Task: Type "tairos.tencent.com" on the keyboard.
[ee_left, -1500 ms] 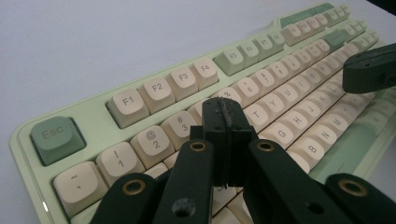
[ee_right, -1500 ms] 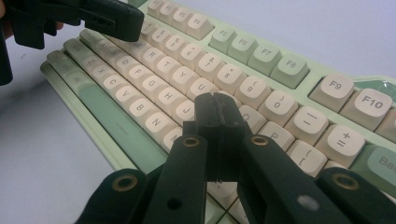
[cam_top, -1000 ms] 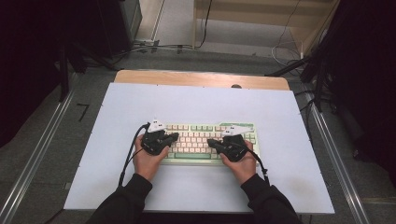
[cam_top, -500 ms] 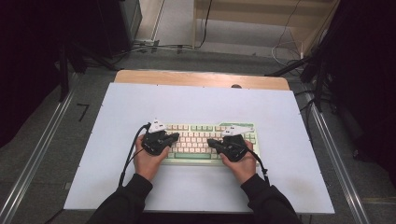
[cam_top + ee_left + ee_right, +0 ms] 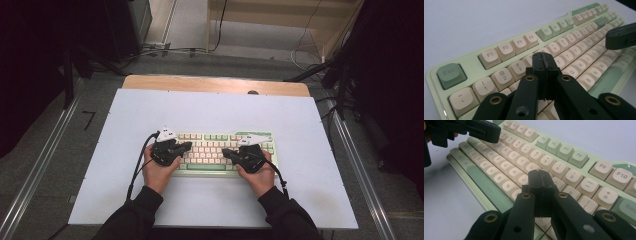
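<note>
Black shut left tool [image 5: 543, 59] hides keyboard [image 5: 506, 47] keys beneath.
</note>
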